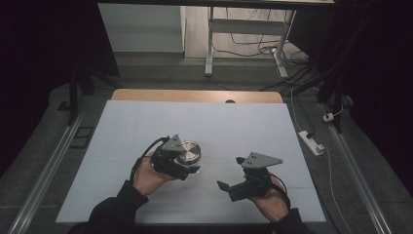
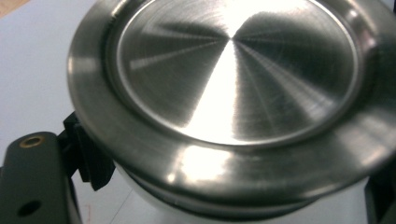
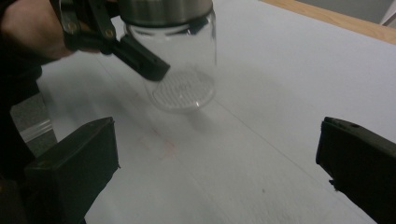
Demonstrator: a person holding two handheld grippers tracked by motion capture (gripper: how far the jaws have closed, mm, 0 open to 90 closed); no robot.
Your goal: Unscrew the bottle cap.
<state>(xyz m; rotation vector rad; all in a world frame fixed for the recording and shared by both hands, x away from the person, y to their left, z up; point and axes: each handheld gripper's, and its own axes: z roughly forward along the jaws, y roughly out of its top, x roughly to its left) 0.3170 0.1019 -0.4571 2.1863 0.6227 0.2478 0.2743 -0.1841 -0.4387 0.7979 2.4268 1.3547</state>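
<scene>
Your left tongs (image 1: 187, 171) clench a clear glass jar (image 3: 184, 70) with steel lid (image 1: 188, 152) at centre frame, while your right tongs (image 1: 231, 173) gape, released, lower right over the counter (image 1: 146, 122).

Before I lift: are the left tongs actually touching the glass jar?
Touching. In the right gripper view, the left tongs have a black jaw pressed against the glass jar below its steel lid; the left gripper view shows a jaw against the jar too.
</scene>
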